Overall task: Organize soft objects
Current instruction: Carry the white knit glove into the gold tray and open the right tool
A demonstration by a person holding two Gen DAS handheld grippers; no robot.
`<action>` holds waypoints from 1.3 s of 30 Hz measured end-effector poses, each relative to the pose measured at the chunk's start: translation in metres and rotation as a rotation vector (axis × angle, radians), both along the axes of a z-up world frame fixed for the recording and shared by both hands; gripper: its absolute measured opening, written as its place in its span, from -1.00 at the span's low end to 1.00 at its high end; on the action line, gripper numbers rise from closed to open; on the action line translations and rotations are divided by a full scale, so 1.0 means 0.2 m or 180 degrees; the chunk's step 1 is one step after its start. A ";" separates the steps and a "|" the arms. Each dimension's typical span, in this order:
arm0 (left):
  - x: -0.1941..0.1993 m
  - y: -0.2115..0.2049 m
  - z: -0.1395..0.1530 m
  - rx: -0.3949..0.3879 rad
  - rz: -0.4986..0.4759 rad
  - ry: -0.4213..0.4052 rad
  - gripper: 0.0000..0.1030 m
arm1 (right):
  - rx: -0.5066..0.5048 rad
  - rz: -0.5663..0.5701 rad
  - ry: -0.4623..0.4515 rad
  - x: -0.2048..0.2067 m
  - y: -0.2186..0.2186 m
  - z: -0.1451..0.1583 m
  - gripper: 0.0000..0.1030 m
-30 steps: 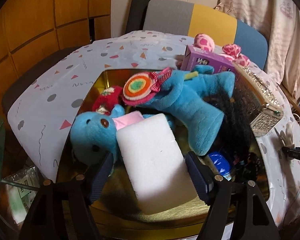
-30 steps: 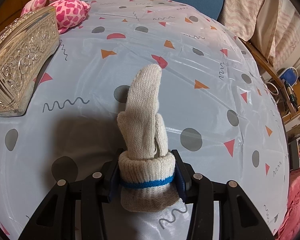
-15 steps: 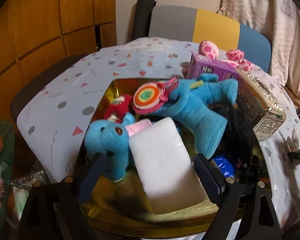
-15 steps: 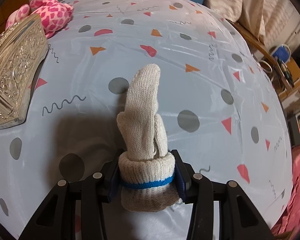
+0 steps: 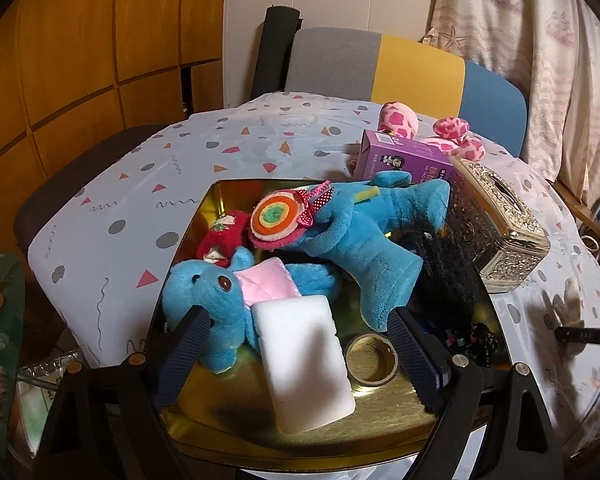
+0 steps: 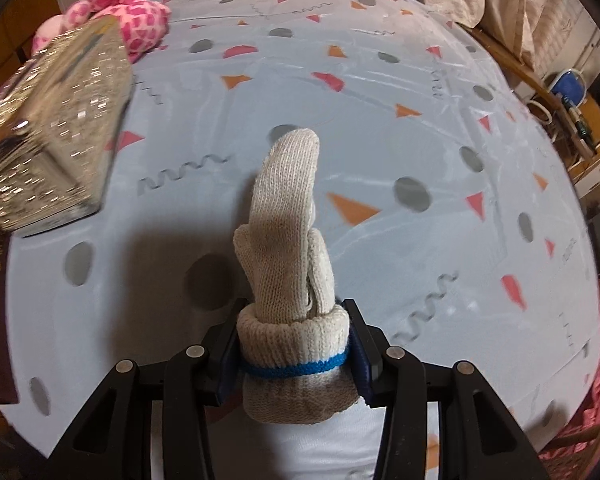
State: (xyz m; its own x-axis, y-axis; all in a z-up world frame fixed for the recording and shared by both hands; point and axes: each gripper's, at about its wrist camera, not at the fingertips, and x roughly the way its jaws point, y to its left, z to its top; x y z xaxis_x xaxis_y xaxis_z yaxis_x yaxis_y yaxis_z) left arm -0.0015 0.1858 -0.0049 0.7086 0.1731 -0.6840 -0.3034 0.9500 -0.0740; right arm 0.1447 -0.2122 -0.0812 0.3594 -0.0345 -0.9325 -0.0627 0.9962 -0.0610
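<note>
Patterned desk [image 6: 380,128] under gold tray [image 5: 300,436] | left hand-held gripper [image 5: 296,344] spread wide above white sponge [image 5: 304,364] | right hand-held gripper [image 6: 292,354] clamped on knit glove [image 6: 288,240], seemingly lifted.

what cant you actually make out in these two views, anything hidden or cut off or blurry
- Left wrist view: dark fuzzy mass on the gold tray; too dark to identify.
- Left wrist view: purple box print too small to read; blue plush covers its base.
- Right wrist view: silver box motion-blurred and cut by the left edge.
- Right wrist view: rolled glove in the right gripper; its underside is hidden.
</note>
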 end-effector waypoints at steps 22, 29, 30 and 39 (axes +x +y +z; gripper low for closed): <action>-0.01 -0.13 0.01 -0.0033 -0.0316 -0.0030 0.76 | 0.0331 0.0621 -0.0556 -0.38 0.39 0.13 -0.14; -0.02 -0.04 0.03 -0.0059 -0.0140 -0.0055 0.76 | 0.0684 0.1141 -0.0847 -0.48 0.62 0.33 -0.14; -0.03 -0.01 0.03 -0.0057 -0.0073 -0.0071 0.76 | 0.0727 0.1223 -0.0880 -0.50 0.65 0.35 -0.14; -0.08 0.20 0.06 -0.0102 0.0285 -0.0152 0.76 | 0.1013 0.2313 -0.1052 -0.63 1.09 0.48 -0.14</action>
State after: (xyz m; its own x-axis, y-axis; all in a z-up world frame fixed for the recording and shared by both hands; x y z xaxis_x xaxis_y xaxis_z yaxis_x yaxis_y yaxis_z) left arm -0.0174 0.2253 0.0080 0.7231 0.2158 -0.6562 -0.3825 0.9161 -0.1203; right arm 0.0190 0.0060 0.0149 0.4458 0.5551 -0.7022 -0.7201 0.6884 0.0870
